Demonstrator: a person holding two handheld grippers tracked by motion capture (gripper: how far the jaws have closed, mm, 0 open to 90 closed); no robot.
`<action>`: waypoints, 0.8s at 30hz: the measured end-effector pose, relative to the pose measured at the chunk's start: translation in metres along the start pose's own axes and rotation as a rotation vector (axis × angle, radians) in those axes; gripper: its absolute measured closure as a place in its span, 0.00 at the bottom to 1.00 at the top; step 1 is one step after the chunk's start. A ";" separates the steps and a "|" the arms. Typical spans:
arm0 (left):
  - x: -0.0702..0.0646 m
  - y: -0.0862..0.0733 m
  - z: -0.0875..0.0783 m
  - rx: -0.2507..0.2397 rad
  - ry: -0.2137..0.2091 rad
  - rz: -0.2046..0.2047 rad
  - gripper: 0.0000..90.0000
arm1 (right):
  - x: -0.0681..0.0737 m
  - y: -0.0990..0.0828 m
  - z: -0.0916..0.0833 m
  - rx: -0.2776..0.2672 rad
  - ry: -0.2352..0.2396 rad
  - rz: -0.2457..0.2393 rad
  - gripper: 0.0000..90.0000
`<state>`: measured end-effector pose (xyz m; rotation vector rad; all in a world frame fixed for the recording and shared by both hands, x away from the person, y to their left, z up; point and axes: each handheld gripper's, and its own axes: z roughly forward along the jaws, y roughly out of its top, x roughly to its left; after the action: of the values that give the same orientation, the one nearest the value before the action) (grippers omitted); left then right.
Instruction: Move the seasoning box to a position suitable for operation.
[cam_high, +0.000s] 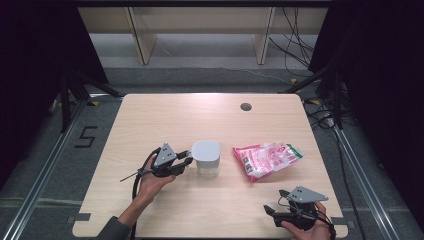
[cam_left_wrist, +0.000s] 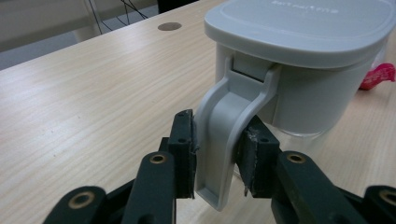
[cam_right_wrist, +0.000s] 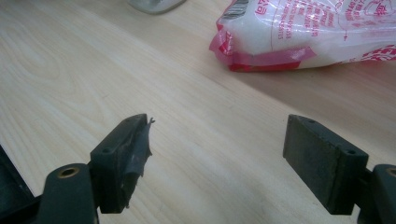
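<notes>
A clear container with a grey lid stands upright near the middle of the table. Its grey latch handle hangs down the side facing me. My left gripper is shut on that handle, one pad on each side. A red and white plastic bag of white grains lies flat to the container's right, also at the top of the right gripper view. My right gripper rests low near the table's front right edge, open, with bare wood between its jaws.
The wooden table has a round cable hole at the back right. Black frame legs and loose cables lie on the floor beyond the right edge. A wooden bench stands behind the table.
</notes>
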<state>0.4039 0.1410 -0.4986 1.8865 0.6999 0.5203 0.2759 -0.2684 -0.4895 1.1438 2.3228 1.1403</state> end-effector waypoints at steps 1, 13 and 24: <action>-0.001 0.000 0.001 -0.009 -0.006 -0.005 0.77 | -0.001 0.000 0.000 0.003 0.002 -0.009 0.26; -0.010 0.000 0.000 -0.007 -0.067 0.004 0.77 | -0.003 -0.001 0.000 0.004 0.009 -0.009 0.26; -0.013 0.001 0.001 -0.008 -0.120 -0.002 0.76 | -0.005 -0.002 -0.002 0.003 0.011 -0.004 0.26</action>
<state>0.3950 0.1308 -0.4984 1.8929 0.6197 0.4042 0.2772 -0.2735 -0.4901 1.1366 2.3349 1.1449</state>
